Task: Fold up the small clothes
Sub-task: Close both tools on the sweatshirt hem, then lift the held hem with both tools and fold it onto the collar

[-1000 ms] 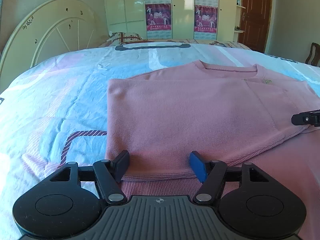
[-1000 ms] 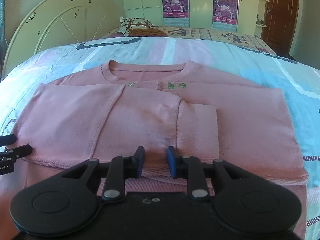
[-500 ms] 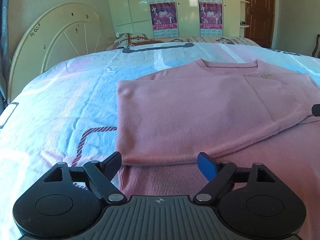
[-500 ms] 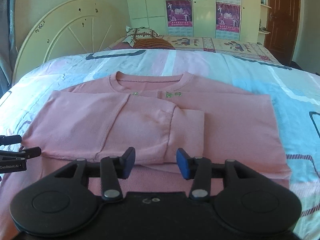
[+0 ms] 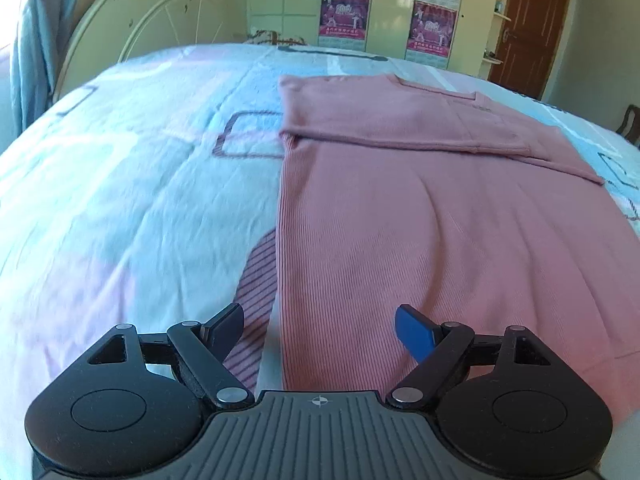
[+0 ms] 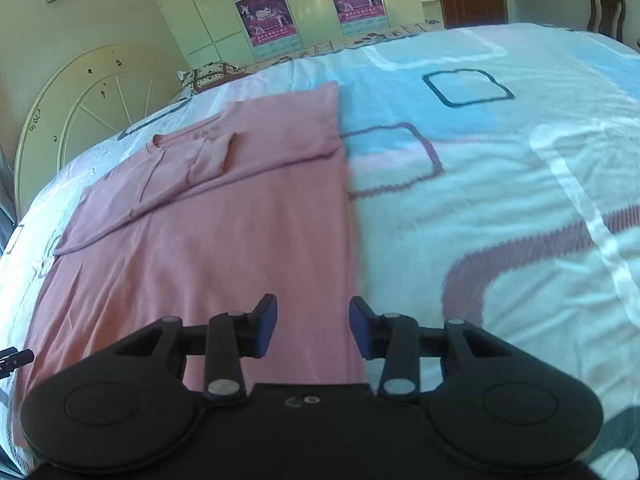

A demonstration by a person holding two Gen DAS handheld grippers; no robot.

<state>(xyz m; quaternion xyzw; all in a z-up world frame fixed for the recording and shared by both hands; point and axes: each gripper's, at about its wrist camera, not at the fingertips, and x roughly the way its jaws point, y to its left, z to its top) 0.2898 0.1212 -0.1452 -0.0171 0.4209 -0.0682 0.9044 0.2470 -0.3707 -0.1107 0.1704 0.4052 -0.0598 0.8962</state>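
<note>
Pink sweater (image 5: 420, 220) with sleeves folded flat on bedspread (image 5: 132, 200); left gripper (image 5: 320, 326) and right gripper (image 6: 313, 326) jaws spread, holding nothing.

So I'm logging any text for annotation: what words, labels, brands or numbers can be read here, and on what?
Nothing can be read for certain.
Posters on the wardrobe doors: printed lines, too small and blurred.
Sweater neck label: marks, unreadable.
Headboard: small marks, illegible.
Left gripper body: only a crosshair symbol, no letters.
Right gripper body: faint mark, unclear.
</note>
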